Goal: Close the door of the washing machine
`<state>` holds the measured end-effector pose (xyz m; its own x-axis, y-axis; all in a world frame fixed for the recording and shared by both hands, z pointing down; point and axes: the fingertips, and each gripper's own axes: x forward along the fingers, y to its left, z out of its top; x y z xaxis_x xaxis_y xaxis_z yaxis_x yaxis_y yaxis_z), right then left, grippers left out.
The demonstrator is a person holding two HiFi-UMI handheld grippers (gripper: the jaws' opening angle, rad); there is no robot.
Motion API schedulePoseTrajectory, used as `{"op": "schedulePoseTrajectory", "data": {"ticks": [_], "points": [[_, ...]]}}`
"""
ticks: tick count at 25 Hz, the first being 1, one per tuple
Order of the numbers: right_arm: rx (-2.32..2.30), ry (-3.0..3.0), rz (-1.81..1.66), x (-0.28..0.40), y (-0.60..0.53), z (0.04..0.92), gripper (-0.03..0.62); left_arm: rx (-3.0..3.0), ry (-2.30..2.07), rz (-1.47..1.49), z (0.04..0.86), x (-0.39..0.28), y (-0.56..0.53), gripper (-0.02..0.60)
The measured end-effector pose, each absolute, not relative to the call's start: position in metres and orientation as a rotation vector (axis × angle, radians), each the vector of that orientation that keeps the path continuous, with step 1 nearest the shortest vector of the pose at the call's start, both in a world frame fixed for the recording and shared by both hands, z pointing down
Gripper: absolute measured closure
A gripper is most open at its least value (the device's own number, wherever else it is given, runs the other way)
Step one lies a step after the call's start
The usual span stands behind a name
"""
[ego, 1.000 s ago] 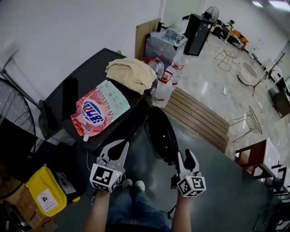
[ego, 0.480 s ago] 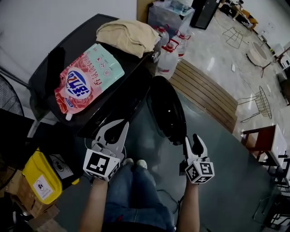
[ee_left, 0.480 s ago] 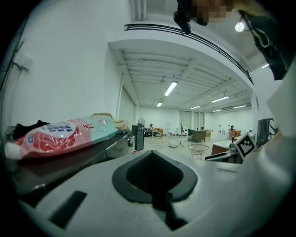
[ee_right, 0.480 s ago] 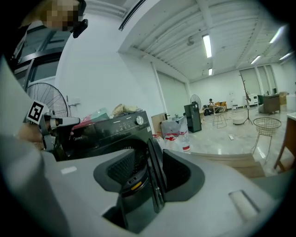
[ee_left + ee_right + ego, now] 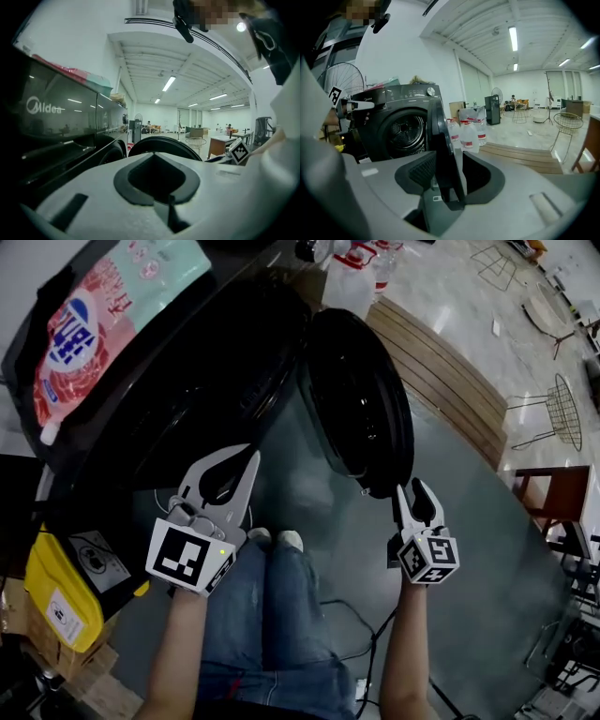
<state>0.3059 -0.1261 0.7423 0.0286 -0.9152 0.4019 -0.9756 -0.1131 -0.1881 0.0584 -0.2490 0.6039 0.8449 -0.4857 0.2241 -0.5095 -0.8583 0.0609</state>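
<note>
The room is big, with white walls and long lights on the ceiling. The shiny grey floor (image 5: 469, 549) spreads away to the right. At the left stands the big black washing machine (image 5: 216, 362). Its round black door (image 5: 361, 399) stands wide open, sticking out toward the near side. On the far right, past the door, lies a low brown wooden platform (image 5: 450, 371). A pink and green soap bag (image 5: 103, 306) lies flat on top of the machine. A yellow plastic can (image 5: 52, 592) sits low at the near left. The left gripper (image 5: 251, 460) hangs in front of the machine, pinched closed with nothing in it. The right gripper (image 5: 412, 488) is at the door's near edge and squeezes that edge between its jaws.
</note>
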Motion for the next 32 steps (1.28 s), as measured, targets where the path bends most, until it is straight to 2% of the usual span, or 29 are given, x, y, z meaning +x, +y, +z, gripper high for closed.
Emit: {"op": "schedulePoseTrajectory", "data": {"ticks": [5,9,14,19,32], "points": [[2.07,-2.02,0.633,0.308,-0.135,0.759,0.434,2.884,-0.762,0.318,0.625,0.062,-0.24,0.583],[2.032,-2.003,0.629,0.308,-0.141,0.761,0.494,2.875,-0.754,0.303,0.623,0.062,-0.236,0.583],[1.98,-1.966,0.666,0.294,-0.141,0.763,0.502,2.839,-0.772,0.302,0.616,0.054,-0.234,0.583],[1.904,-2.003,0.729,0.252,-0.141,0.761,0.505,2.817,-0.796,0.3,0.603,0.043,-0.232,0.583],[1.554,-2.318,0.831,0.105,-0.17,0.758,0.465,2.738,-0.95,0.236,0.597,-0.007,-0.24,0.583]]}}
